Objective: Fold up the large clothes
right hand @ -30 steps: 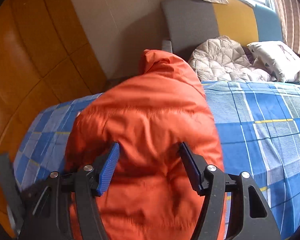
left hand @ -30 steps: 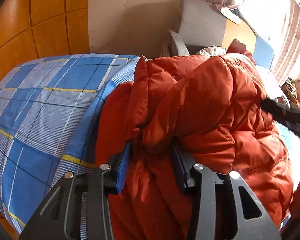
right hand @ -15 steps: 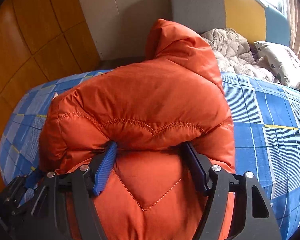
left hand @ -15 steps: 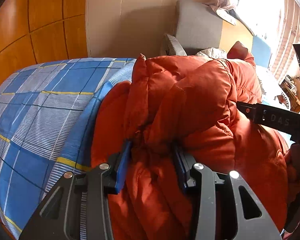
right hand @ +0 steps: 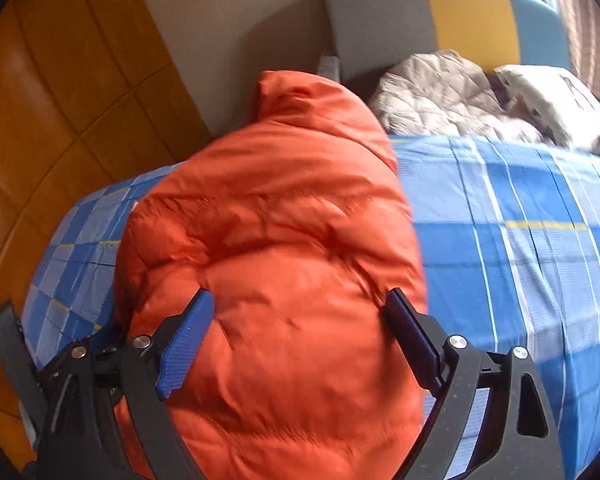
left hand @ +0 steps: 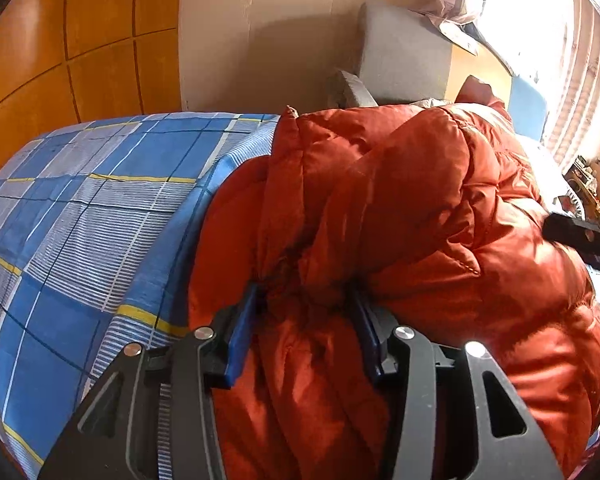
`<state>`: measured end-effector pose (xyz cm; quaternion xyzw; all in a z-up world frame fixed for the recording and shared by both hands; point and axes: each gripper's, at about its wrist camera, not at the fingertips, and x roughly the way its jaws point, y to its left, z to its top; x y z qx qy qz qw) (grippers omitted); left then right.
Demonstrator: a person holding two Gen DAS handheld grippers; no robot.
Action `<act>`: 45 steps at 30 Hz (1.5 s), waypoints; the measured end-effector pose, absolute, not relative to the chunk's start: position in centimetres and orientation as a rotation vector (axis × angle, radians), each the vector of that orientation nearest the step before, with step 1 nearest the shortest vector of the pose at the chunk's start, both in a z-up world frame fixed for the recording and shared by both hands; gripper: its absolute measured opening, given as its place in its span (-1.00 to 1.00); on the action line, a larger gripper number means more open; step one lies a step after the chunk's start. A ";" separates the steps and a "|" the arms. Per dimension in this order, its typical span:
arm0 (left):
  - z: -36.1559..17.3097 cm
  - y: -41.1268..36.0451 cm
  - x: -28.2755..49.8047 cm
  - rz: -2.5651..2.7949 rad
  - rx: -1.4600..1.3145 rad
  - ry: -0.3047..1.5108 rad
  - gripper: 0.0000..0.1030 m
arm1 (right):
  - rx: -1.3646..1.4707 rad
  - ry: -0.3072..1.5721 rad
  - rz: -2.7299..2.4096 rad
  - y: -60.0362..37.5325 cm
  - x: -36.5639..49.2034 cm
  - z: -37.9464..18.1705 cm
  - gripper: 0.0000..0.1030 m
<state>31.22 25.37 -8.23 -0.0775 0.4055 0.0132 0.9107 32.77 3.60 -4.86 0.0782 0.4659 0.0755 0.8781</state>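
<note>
An orange puffer jacket (left hand: 420,200) lies bunched on a bed with a blue plaid sheet (left hand: 80,240). My left gripper (left hand: 304,296) holds a gathered wad of the jacket near its left edge. Its jaws are opening, and the blue pads (left hand: 240,332) still touch the fabric on both sides. In the right wrist view the jacket (right hand: 284,208) is a puffy mound with its hood pointing toward the headboard. My right gripper (right hand: 300,296) is over the near end of the mound. Its jaws are opening wide, the fabric bulges between them, and the pads (right hand: 412,332) do not press on it.
The plaid sheet (right hand: 520,260) stretches away to the right of the jacket. A grey quilt (right hand: 440,92) and a pillow (right hand: 552,96) lie by the grey, yellow and blue headboard (right hand: 380,12). Wooden panels (left hand: 80,40) and a beige wall stand behind the bed.
The right jaws have spread and let go of the stitched fold they held. The jacket has sunk back into a lower mound. The left gripper has stayed on its wad, jaws slightly wider.
</note>
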 end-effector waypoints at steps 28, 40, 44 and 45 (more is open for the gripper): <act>-8.0 28.4 31.3 -0.292 -0.468 0.747 -0.78 | 0.456 0.999 0.525 -0.1 32.5 -6.3 -0.31; 0.5 16.6 32.6 -0.517 -0.405 0.651 -0.79 | 0.370 0.769 0.471 -8.7 28.2 4.1 -0.34; 0.0 9.4 33.7 -0.598 -0.359 0.699 -0.79 | 0.378 0.761 0.378 -14.8 25.9 4.1 -0.34; -0.6 7.7 34.1 -0.614 -0.350 0.724 -0.79 | 0.379 0.771 0.344 -16.5 25.5 3.6 -0.34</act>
